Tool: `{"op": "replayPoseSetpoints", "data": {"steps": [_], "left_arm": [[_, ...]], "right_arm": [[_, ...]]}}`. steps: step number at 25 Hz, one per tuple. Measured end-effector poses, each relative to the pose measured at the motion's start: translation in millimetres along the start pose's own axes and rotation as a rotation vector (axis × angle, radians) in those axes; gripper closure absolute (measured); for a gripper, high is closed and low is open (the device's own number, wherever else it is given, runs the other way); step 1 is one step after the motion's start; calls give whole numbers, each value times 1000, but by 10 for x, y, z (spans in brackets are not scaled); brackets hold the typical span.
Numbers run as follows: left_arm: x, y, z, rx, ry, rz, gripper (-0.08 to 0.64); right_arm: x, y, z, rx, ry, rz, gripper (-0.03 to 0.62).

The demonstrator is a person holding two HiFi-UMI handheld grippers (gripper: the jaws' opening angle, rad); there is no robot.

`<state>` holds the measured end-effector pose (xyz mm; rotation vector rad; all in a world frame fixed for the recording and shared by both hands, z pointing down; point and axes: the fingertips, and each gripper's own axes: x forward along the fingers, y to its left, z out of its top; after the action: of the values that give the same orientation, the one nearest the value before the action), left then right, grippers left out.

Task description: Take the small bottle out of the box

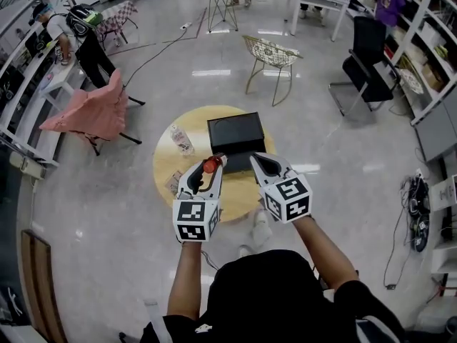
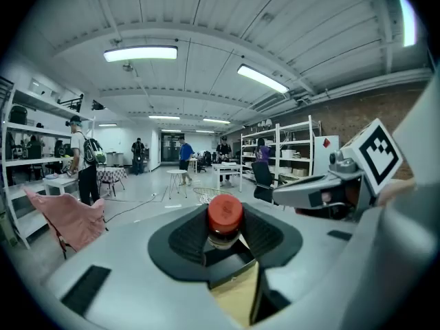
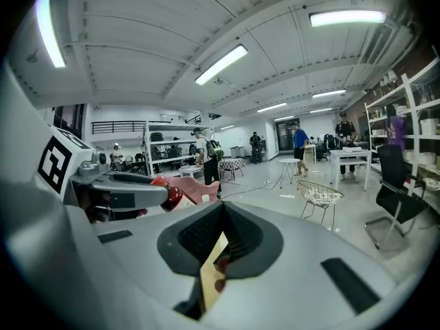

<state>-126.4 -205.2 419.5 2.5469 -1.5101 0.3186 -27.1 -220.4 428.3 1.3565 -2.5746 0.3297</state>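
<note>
The small bottle (image 1: 211, 165) with a red cap stands upright between the jaws of my left gripper (image 1: 212, 166), which is shut on it above the round wooden table's (image 1: 168, 168) front edge. The left gripper view shows the red cap (image 2: 225, 213) sticking up between the black pads (image 2: 184, 238). The black box (image 1: 235, 134) sits closed on the table just behind the grippers. My right gripper (image 1: 263, 161) hovers beside the left one at the box's front right corner, its jaws together and holding nothing. From the right gripper view the red cap (image 3: 167, 193) peeks out behind the left gripper's jaw (image 3: 127, 198).
A clear wrapped item (image 1: 181, 139) lies on the table's left side, and a small packet (image 1: 173, 183) at its front left rim. A pink draped chair (image 1: 89, 113) stands to the left and a wire chair (image 1: 270, 54) beyond the table. People move about far off.
</note>
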Motion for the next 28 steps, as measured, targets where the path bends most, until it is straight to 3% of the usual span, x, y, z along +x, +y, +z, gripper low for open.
{"op": "replayPoseSetpoints", "data": {"steps": [10, 21, 28], "left_arm": [[-552, -187, 318, 49, -90, -3, 411], [-775, -301, 402, 65, -128, 18, 411], [-920, -630, 556, 61, -158, 29, 411]], "right_arm": [[-384, 311, 126, -41, -44, -22, 591], [-551, 392, 159, -77, -64, -15, 591], [-912, 320, 239, -85, -87, -2, 591]]}}
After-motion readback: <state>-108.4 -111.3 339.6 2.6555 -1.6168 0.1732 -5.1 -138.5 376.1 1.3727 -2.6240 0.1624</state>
